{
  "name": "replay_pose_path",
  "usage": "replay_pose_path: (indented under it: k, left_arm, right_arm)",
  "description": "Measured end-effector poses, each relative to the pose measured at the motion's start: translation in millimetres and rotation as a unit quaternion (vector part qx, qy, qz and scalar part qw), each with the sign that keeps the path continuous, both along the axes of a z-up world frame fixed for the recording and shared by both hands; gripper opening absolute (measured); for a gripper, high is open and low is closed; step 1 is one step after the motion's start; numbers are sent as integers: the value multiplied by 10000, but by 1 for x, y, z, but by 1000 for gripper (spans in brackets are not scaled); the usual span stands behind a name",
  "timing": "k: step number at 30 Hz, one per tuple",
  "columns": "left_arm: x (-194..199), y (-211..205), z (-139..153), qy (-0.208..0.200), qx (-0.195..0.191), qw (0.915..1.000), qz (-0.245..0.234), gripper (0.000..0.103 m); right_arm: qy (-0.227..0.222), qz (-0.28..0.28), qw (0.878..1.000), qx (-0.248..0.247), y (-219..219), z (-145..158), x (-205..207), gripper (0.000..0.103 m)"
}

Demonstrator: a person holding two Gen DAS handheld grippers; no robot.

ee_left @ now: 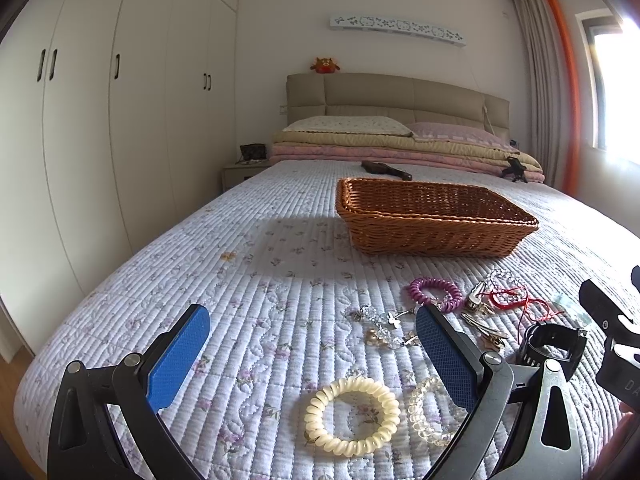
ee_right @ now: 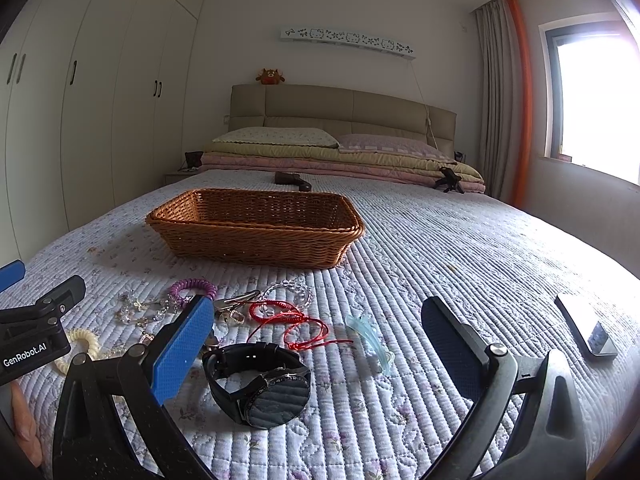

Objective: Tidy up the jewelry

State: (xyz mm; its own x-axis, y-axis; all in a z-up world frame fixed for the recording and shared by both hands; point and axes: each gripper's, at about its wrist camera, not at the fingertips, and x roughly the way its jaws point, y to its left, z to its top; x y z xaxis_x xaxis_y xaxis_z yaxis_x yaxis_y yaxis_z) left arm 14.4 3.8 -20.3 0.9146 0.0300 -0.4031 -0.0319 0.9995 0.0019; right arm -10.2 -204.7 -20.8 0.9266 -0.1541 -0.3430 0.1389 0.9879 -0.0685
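Observation:
A brown wicker basket [ee_left: 436, 220] [ee_right: 256, 228] stands on the quilted bed with nothing visible inside. In front of it lies scattered jewelry: a purple coil band [ee_left: 434, 294] [ee_right: 192, 286], a red cord bracelet [ee_right: 288, 320], clear bead bracelets [ee_left: 506, 280] [ee_right: 292, 290], metal clips [ee_left: 476, 304] and small charms [ee_left: 384, 326]. A cream coil band [ee_left: 352, 416] and a clear bead ring [ee_left: 426, 416] lie between my left gripper's [ee_left: 316, 344] open fingers. A black wristwatch [ee_right: 260, 384] and a pale blue clip [ee_right: 372, 340] lie between my right gripper's [ee_right: 320, 340] open fingers.
A phone [ee_right: 586, 330] lies on the quilt at the right. Folded blankets [ee_left: 400, 148] and pillows are stacked by the headboard, with a dark object [ee_left: 386, 170] and a small tripod [ee_left: 516, 170] behind the basket. White wardrobes [ee_left: 100, 120] line the left wall; a window [ee_right: 596, 100] is on the right.

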Motion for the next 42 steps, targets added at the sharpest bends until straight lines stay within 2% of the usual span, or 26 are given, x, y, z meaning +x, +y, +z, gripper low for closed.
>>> replay_pose_path:
  k: [6,10,11,13,16,19,21,23,25,27,31,33,38,40,42]
  left_arm:
    - [0,3,2,25,-97,9999,-31,102]
    - [-5,29,7,206,-673,9975,-48,102]
    - [-7,34,7,250,-718,9970,-107,102]
    - [-3,40,5,579,-538,9964,-308,102]
    - [-5,48,3,825,-531,9933,-612,102]
    - [-9,49,0,1100,-598,9875,-952,98]
    - [-9,49,-3,1339,-657,9821,-1153,85]
    - [-6,49,-8,1597,-854,9738,-1379,78]
    - [-2,47,-14,1761,-972,9686,-1464,65]
    - [3,45,-18,1869,-989,9664,-1462,49]
    - [10,44,-25,2050,-1114,9609,-1490,47]
    - [13,44,-27,2113,-1161,9587,-1508,41]
    - [20,38,-29,2210,-1069,9566,-1573,39]
    - [22,34,-31,2262,-992,9561,-1575,39]
    - [25,30,-32,2302,-884,9567,-1549,38]
  right_arm:
    - [104,-2,9999,134,-7,1,1,103]
    - [393,70,9979,502,-28,5,2,103]
    - [432,60,9976,545,-34,6,0,103]
    - [504,18,9973,541,-46,7,-4,103]
    - [649,38,9962,574,-67,6,-8,103]
    - [884,167,9938,654,-82,2,-7,89]
    - [1002,299,9921,688,-85,-2,-7,77]
    - [1095,353,9911,663,-86,-6,-6,73]
    - [1180,403,9904,602,-85,-11,-6,67]
    - [1241,397,9899,568,-84,-15,-3,67]
    - [1435,354,9877,504,-79,-20,8,64]
    - [1598,389,9851,510,-78,-23,19,51]
    - [1983,467,9768,663,-80,-30,49,48]
    - [2154,463,9732,657,-78,-33,59,43]
    - [2269,479,9703,689,-76,-37,67,31]
